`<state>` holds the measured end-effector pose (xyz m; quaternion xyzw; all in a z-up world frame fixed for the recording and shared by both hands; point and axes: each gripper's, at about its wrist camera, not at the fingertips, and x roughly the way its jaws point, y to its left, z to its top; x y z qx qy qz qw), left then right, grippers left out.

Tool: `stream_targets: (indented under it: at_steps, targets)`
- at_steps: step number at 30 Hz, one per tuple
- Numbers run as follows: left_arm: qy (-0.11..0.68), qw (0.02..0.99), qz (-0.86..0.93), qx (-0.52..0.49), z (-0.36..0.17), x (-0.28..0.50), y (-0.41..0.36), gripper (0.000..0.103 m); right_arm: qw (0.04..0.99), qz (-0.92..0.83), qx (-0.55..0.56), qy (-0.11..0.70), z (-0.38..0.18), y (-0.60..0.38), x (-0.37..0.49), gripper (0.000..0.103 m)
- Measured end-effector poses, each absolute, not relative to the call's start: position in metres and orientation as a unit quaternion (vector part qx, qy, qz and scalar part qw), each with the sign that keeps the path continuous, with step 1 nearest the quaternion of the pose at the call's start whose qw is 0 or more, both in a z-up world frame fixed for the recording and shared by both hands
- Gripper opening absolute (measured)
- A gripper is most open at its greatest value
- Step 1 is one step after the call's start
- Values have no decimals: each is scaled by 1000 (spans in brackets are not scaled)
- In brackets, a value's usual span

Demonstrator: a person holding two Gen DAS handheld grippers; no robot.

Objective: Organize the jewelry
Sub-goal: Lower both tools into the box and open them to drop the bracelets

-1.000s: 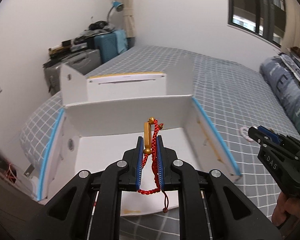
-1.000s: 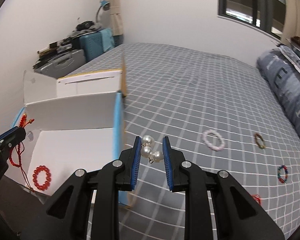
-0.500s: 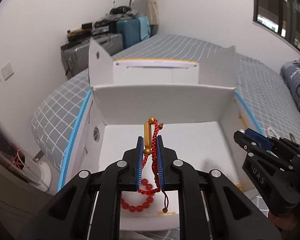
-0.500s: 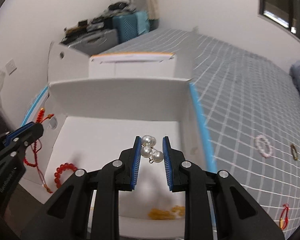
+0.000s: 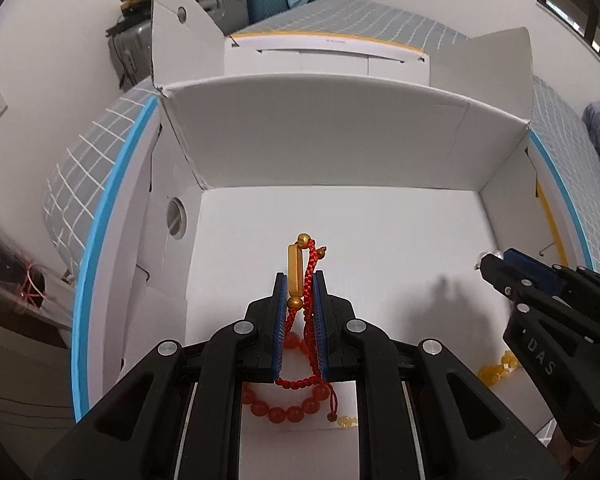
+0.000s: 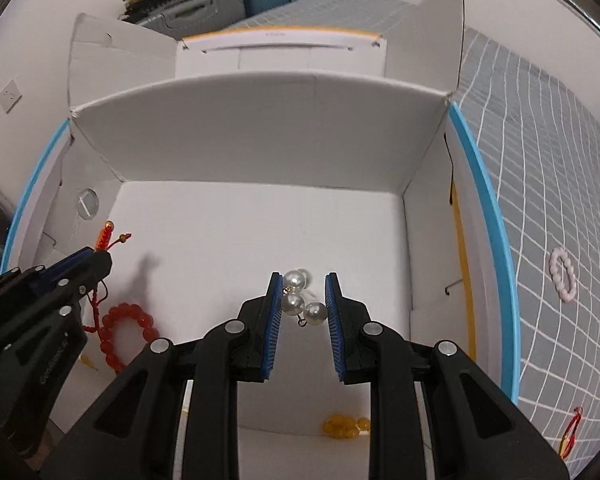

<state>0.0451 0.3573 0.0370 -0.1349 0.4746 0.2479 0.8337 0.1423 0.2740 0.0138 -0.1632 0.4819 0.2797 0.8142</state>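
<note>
Checked bed (image 6: 540,160) carries white box (image 6: 260,128), scattered bracelets (image 6: 563,275).

Black hand-held gripper (image 5: 300,292), blue ribbed pads, silver screws, possibly "DAS" lettering

The cardboard box (image 6: 260,128) is plain white inside, edged in sky blue along its side rims, with a yellow stripe on the far flap. A red braided cord bracelet (image 5: 306,280) carries gold beads and a gold bar. Orange-red round beads form the bracelet (image 6: 124,330) on the box floor; amber-yellow beads (image 6: 344,428) lie near the front. The pearl earrings (image 6: 300,296) are glossy white. The bedspread (image 6: 540,152) is grey with a white grid. A pale pink bead ring (image 6: 563,274) lies on it.
</note>
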Motion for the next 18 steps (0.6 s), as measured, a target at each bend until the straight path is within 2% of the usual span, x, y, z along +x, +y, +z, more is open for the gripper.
stream_targets:
  at_steps: [15,18]
  targets:
    - [494,817,264,-135,33,47,357,17,813,267,-174,488,9,277,141,21]
    - [489,820,265,-135,36,45,355,28,816,266,-174,483,11,277,139,23]
